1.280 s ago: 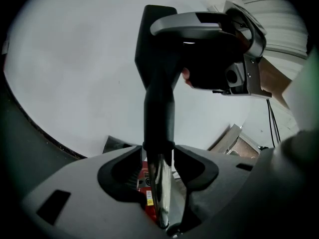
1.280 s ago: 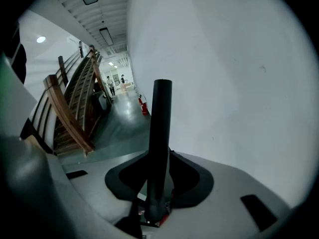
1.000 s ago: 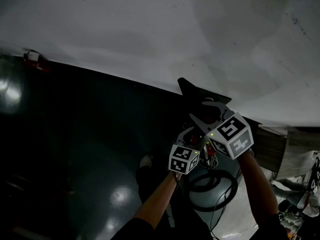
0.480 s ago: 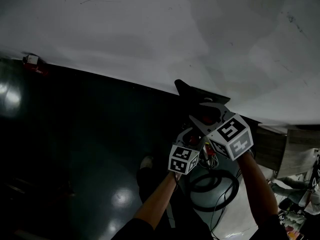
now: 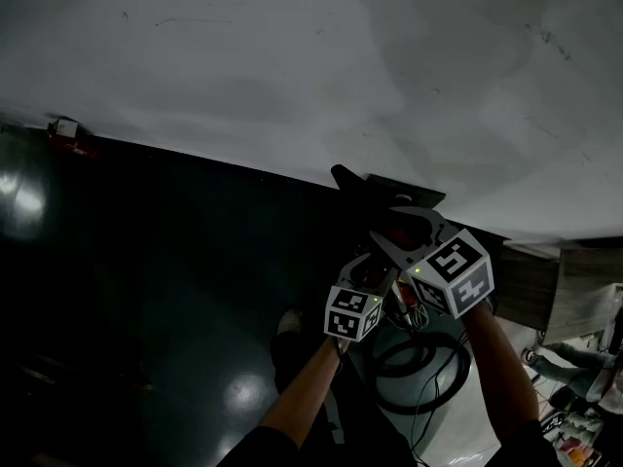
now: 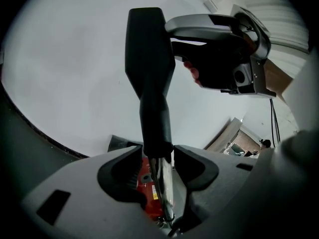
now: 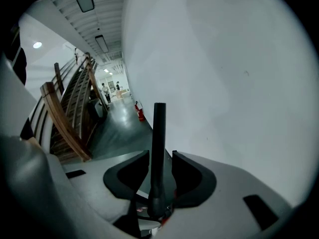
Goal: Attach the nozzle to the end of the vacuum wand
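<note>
**Nozzle between both tongs, beside the white wall**

You stood on a dark, glossy floor (image 5: 146,290) against a plain white wall (image 5: 292,56). At far left a small red object (image 5: 66,130) sat at the wall's foot, too small to name from your head camera. Next came one left gripper (image 5: 373,264), one black nozzle (image 5: 352,181) and one right gripper (image 5: 401,224). Each gripper carried one marker cube (image 5: 352,311), two in all. One black coil (image 5: 421,358) lay on the lighter floor under your hands.

Only the left gripper view showed the one silver wand (image 6: 164,188) running down beside a red vacuum body (image 6: 145,176). It also showed your left tongs pinching the nozzle's neck where it met that wand.

Only the right gripper view showed a long corridor with wooden railings (image 7: 60,118). It held one red fire extinguisher (image 7: 139,111) by the wall and two distant people (image 7: 105,88). There your right tongs had just been spreading. The nozzle stood between them with a sliver of gap on one side.
</note>
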`<state>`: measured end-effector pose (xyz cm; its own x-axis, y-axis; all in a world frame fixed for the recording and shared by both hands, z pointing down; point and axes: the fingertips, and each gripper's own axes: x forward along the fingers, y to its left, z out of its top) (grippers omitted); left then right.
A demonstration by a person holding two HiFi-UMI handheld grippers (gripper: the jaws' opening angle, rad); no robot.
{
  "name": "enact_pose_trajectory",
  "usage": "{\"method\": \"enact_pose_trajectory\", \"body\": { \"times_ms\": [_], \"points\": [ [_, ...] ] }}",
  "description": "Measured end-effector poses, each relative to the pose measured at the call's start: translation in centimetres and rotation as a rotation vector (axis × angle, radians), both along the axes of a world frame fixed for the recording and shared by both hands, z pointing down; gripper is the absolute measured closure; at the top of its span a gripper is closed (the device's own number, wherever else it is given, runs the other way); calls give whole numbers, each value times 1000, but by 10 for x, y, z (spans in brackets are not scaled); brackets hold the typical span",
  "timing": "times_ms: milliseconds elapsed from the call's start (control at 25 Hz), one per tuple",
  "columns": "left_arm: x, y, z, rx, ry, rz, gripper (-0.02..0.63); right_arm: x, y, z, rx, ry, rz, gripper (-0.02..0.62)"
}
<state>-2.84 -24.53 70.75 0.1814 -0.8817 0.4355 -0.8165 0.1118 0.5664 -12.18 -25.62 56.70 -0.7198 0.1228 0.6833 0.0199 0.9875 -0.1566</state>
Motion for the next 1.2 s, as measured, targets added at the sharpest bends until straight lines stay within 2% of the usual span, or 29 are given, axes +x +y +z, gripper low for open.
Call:
{"method": "enact_pose_trajectory", "body": {
  "times_ms": [160,240,320,640,1080,1200],
  "points": [
    [-2,12,6,-48,7,14,380,5,-3,-20,-16,-55,49,462],
    [-5,19,8,-51,1,10,384,12,-2,-27,-38,-71,79,462],
    [-6,21,8,-43,1,13,434,21,0,-31,-64,-76,109,462],
    [-12,12,7,-12,-20,52,428,59,-6,-21,-105,-90,223,462],
    [-9,41,7,-72,-6,90,399,86,-21,-47,-168,-186,362,462],
    [-8,52,-7,-75,-15,91,399,96,-23,-62,-173,-221,393,462]
  ]
}}
